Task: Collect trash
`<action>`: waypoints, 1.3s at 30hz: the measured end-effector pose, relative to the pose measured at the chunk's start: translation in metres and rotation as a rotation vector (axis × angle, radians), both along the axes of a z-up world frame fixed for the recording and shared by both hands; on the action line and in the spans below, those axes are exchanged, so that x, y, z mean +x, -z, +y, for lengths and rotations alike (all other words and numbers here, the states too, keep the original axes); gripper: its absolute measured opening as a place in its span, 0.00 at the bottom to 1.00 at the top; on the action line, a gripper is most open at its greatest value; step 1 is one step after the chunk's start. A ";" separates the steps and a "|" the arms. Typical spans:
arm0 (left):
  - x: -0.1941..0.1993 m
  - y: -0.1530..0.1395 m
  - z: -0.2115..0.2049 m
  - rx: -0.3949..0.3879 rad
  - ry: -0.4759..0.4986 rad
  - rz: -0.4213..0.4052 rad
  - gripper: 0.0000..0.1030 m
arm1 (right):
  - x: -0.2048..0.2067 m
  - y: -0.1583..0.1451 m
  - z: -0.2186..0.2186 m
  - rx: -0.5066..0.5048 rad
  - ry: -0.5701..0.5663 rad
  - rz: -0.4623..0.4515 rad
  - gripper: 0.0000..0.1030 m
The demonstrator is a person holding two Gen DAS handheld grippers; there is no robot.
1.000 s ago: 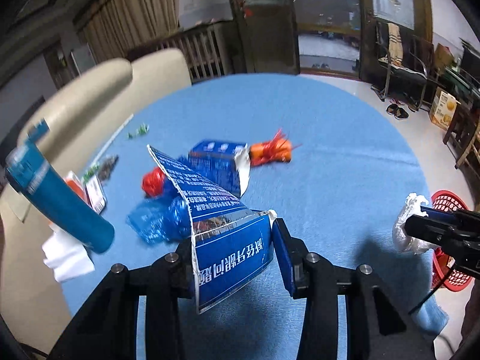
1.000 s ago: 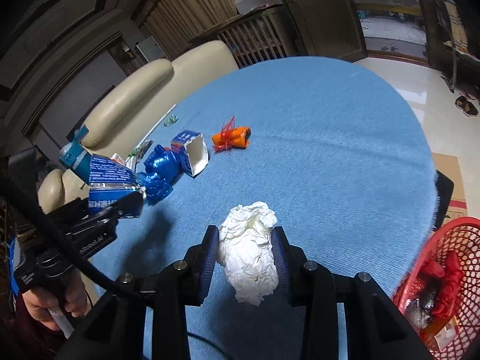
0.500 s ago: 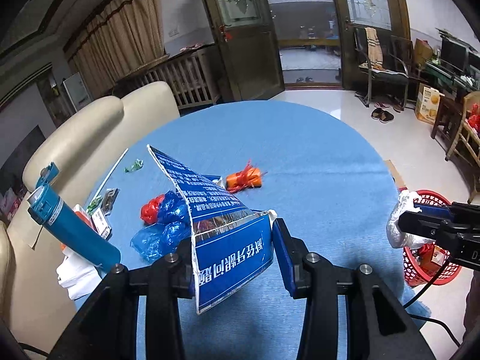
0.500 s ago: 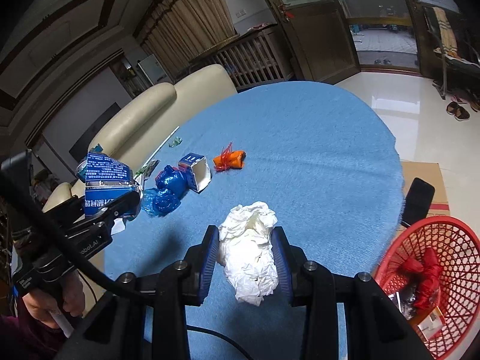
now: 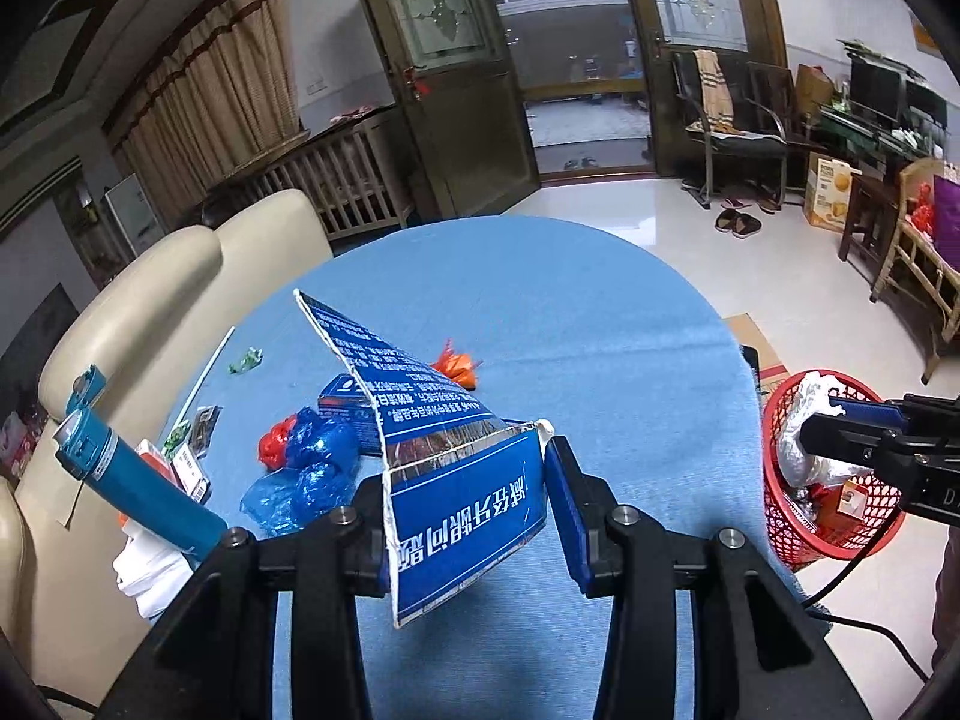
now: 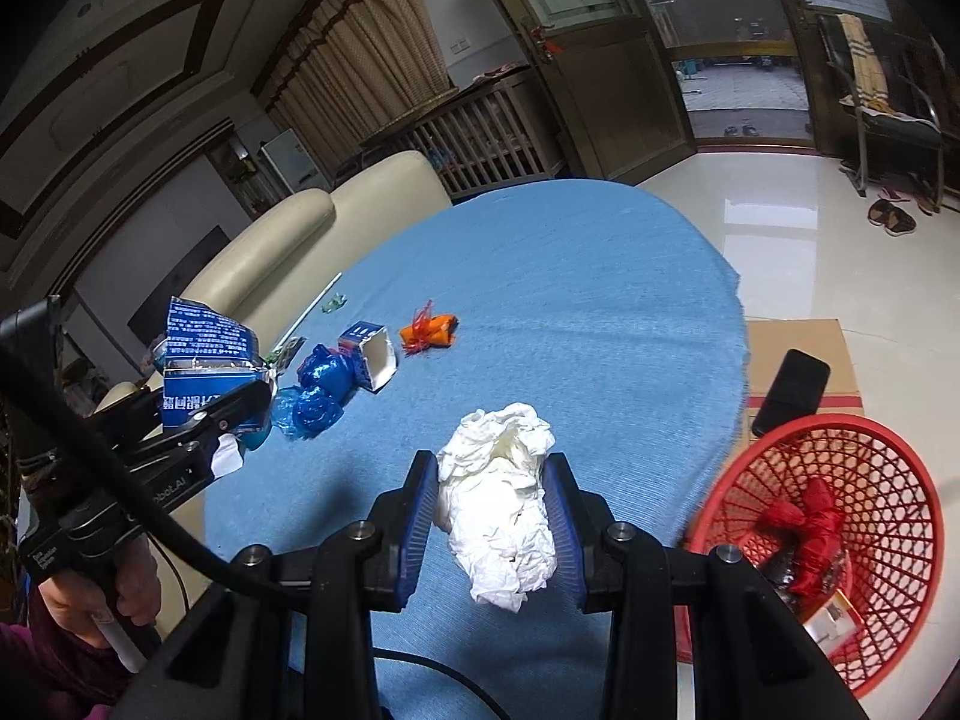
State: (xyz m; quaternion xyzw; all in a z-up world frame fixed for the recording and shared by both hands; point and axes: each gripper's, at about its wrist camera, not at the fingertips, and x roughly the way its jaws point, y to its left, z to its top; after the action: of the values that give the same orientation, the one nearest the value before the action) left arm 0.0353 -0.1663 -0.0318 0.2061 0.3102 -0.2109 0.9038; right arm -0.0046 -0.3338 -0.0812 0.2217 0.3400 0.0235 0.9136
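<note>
My left gripper [image 5: 465, 516] is shut on a torn blue carton [image 5: 444, 456] with white print, lifted above the blue tablecloth [image 5: 600, 324]. From the right wrist view that carton [image 6: 207, 369] shows at the left, in the left gripper [image 6: 240, 411]. A crumpled white tissue [image 6: 501, 492] is clamped in my right gripper [image 6: 492, 519], above the table's near edge. Seen from the left wrist, this tissue [image 5: 804, 438] hangs over the red basket [image 5: 840, 531]. The basket [image 6: 852, 480] stands on the floor, right of the table.
On the cloth lie blue wrappers [image 6: 321, 387], a small blue box [image 6: 372, 357], an orange wrapper [image 6: 432, 330] and a red scrap [image 5: 273, 447]. A teal tube [image 5: 132, 486] and papers lie at the left edge by the cream sofa [image 5: 138, 312]. A cardboard box holding a black phone [image 6: 792, 387] sits beside the basket.
Both grippers have risen and drawn back from the table, each still gripping its load. The right gripper with the tissue now sits over the red basket.
</note>
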 end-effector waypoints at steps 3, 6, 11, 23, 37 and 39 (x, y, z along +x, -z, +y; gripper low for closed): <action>-0.004 0.000 -0.005 0.007 0.017 -0.003 0.42 | -0.007 0.000 -0.007 0.003 0.015 -0.002 0.38; -0.008 -0.001 -0.010 0.015 0.030 -0.008 0.42 | -0.013 0.000 -0.012 0.003 0.030 -0.004 0.38; -0.014 -0.003 -0.019 0.022 0.055 -0.012 0.42 | -0.022 0.000 -0.020 0.008 0.049 -0.007 0.38; -0.024 -0.006 -0.036 0.043 0.092 -0.018 0.43 | -0.036 -0.001 -0.034 0.020 0.084 -0.014 0.38; -0.037 -0.008 -0.054 0.060 0.134 -0.025 0.43 | -0.053 -0.001 -0.051 0.032 0.122 -0.015 0.38; -0.039 -0.008 -0.056 0.061 0.140 -0.023 0.43 | -0.055 -0.001 -0.053 0.033 0.126 -0.016 0.38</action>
State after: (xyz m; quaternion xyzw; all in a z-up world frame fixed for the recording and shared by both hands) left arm -0.0038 -0.2223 -0.0237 0.2573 0.2909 -0.2616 0.8836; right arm -0.0594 -0.3867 -0.0805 0.2574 0.3176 -0.0268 0.9122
